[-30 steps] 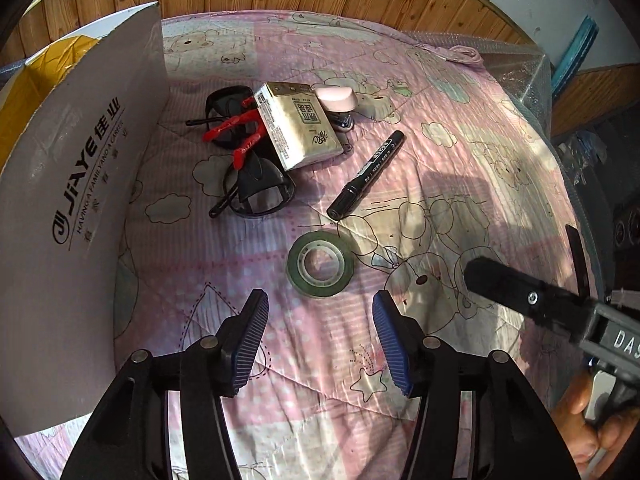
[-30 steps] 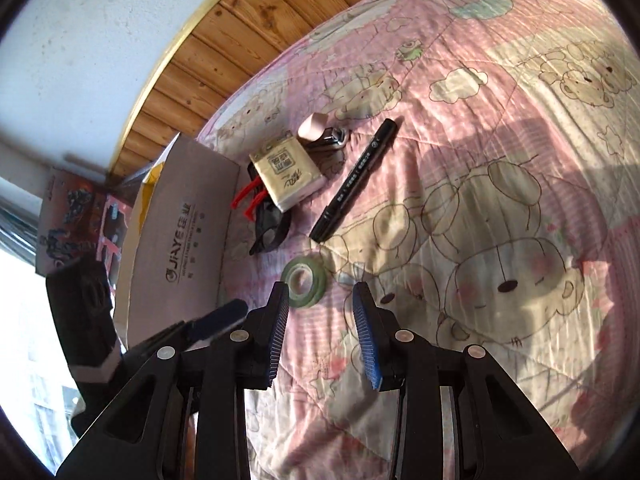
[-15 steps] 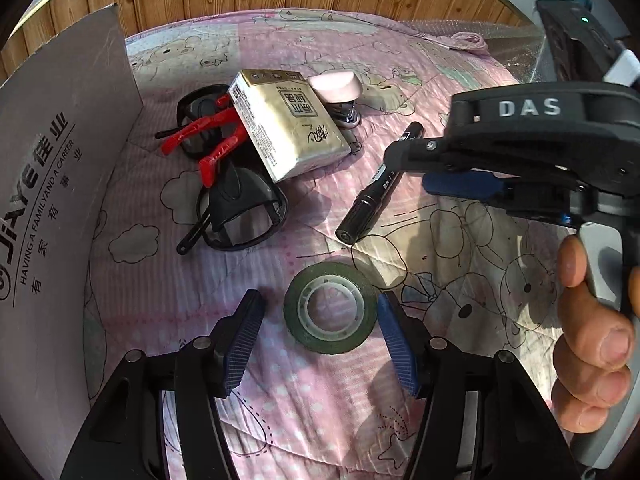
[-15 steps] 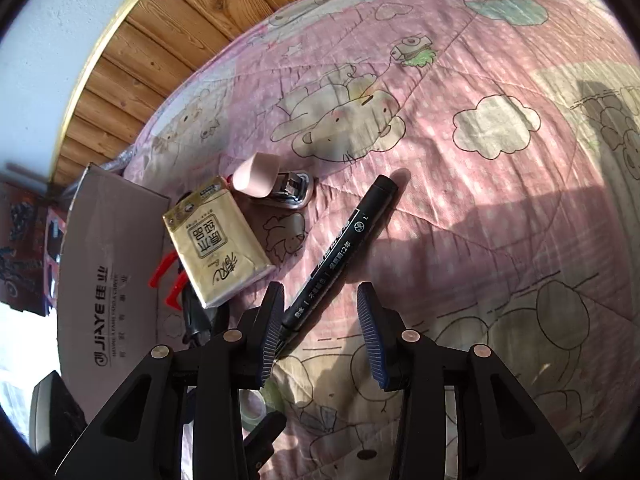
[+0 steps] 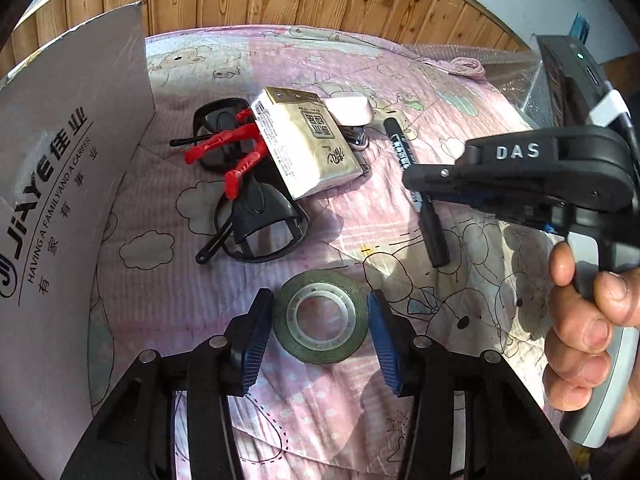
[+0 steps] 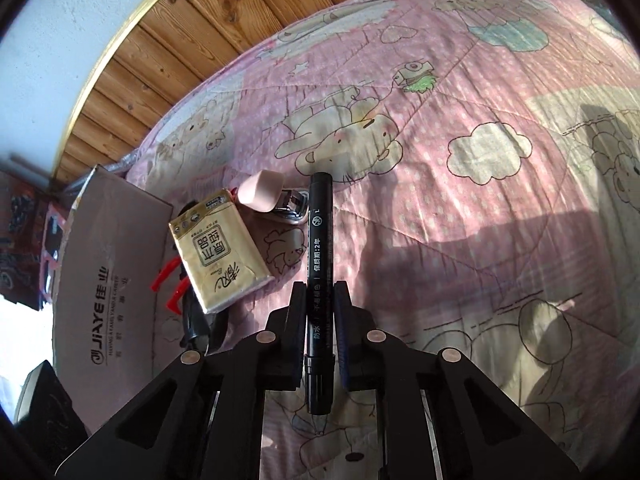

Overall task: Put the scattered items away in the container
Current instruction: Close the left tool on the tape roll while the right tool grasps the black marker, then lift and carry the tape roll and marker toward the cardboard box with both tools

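At far left stands the box (image 5: pixel 60 184), its flap up beside the glasses (image 5: pixel 248 200) and tissue pack (image 5: pixel 304 148). Next, my left gripper (image 5: pixel 320 320) straddles the tape (image 5: pixel 320 322), jaws wide, pads just beside its rim; I'd close evenly so the roll doesn't skid on the quilt (image 5: pixel 400 80). Rightward, my right gripper (image 6: pixel 320 300) has its jaws narrowed onto the marker (image 6: pixel 320 248), apparently gripping near the cap end; I'd lift it level, then carry it to the box.
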{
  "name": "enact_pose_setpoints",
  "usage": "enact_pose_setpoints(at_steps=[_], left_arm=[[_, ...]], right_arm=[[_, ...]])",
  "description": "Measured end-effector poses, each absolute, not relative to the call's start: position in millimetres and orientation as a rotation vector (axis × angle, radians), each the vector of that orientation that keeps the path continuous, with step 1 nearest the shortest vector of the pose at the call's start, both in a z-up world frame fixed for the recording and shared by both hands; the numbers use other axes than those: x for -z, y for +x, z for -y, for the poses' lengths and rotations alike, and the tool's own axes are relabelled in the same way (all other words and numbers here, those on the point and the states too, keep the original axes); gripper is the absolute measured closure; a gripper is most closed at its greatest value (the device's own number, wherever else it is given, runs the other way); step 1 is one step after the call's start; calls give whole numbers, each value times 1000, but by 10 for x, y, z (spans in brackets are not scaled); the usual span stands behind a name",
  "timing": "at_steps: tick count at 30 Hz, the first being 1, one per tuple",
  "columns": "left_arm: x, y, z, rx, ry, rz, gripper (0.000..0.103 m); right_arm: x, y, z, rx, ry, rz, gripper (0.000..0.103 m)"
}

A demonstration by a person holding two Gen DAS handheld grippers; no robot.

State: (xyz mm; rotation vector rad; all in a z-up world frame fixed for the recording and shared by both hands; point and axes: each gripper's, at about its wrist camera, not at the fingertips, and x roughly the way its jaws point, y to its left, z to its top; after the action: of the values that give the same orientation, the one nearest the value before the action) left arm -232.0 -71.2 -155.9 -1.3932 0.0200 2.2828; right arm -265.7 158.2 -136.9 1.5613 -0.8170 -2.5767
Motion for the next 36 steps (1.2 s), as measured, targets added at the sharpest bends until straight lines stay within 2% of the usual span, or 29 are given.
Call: enact_pose_setpoints(at_steps=[10, 36], left_arm=[[1259, -2033, 732, -2324, -1337, -72, 54], [564, -1226, 1292, -2444, -1203, 49, 54]], right_arm=[[1304, -2251, -1528, 2544, 1570, 844, 90], [1003, -1196, -1063, 2520, 1560, 791, 90]])
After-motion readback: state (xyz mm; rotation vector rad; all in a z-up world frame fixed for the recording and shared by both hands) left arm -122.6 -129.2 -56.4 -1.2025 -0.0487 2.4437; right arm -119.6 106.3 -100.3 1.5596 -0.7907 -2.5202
